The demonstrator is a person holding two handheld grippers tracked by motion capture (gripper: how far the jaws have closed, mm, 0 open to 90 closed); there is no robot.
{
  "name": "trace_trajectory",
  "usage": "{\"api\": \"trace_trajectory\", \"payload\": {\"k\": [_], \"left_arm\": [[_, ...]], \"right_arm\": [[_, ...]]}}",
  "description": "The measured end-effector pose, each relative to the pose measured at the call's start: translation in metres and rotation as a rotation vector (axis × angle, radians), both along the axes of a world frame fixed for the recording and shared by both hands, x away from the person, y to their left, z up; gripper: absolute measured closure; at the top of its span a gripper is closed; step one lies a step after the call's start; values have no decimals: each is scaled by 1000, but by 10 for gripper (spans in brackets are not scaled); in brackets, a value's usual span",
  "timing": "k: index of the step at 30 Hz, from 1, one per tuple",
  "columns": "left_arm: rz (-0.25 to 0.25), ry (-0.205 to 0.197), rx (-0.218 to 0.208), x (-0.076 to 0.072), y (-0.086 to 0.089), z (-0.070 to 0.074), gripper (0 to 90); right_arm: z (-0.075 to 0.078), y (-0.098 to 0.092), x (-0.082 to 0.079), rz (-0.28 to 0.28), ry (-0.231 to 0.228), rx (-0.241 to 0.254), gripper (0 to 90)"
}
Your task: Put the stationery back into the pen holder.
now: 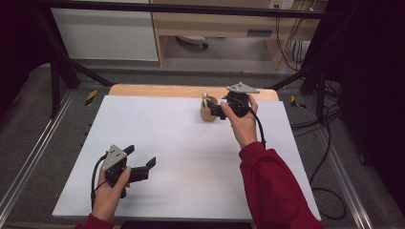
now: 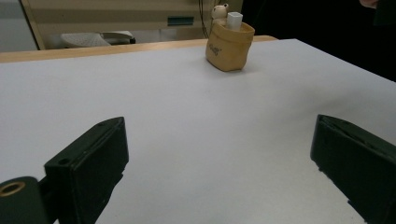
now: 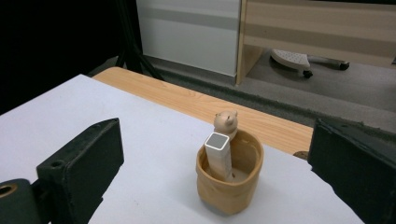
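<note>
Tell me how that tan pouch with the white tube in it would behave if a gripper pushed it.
The tan pouch looks soft: its rolled rim is uneven, so it would probably dent rather than slide cleanly. The white tube leans loosely inside and stands above the rim, so it may shift or tip. The pouch's wide base should resist toppling.

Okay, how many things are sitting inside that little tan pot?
1: a white square tube leans inside the tan pot, its top above the rim. The small bear figure sits at the rim. Anything lower down may be hidden.

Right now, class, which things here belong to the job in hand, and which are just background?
In the job:
tan pot
white block standing inside it
right gripper, open beside the pot

Background:
left gripper, open, apart
table
office chair base
cables
</note>
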State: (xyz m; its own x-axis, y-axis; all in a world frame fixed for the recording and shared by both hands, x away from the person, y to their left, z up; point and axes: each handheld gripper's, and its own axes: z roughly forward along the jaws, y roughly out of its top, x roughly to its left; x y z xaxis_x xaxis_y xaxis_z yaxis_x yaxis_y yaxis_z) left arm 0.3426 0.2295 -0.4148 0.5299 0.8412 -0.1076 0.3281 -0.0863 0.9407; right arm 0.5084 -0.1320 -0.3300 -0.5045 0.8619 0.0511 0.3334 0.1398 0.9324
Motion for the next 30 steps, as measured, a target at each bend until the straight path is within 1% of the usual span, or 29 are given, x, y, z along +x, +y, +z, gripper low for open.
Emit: {"api": "trace_trajectory", "payload": {"k": [7, 12, 15, 18, 19, 21, 26, 30], "left_arm": [[6, 6, 1, 0, 4, 0, 44], [2, 0, 8, 0, 6, 1, 44], [3, 3, 7, 0, 8, 1, 44], [4, 4, 5, 0, 8, 1, 45], [2, 7, 7, -1, 9, 0, 45], [-4, 14, 13, -2, 10, 0, 45], [1, 12, 13, -8, 16, 1, 46], [0, 10, 16, -12, 20, 1, 47]], "right_arm": [[5, -22, -19, -6, 0, 22, 42], [4, -36, -35, 3, 1, 18, 43], [1, -47, -45, -2, 1, 12, 44], [-3, -59, -57, -13, 13, 26, 47], [-5, -63, -62, -21, 18, 23, 49], [-7, -71, -70, -33, 19, 34, 51], [-14, -86, -92, -39, 5, 41, 54], [-25, -97, -108, -52, -7, 50, 55]]}}
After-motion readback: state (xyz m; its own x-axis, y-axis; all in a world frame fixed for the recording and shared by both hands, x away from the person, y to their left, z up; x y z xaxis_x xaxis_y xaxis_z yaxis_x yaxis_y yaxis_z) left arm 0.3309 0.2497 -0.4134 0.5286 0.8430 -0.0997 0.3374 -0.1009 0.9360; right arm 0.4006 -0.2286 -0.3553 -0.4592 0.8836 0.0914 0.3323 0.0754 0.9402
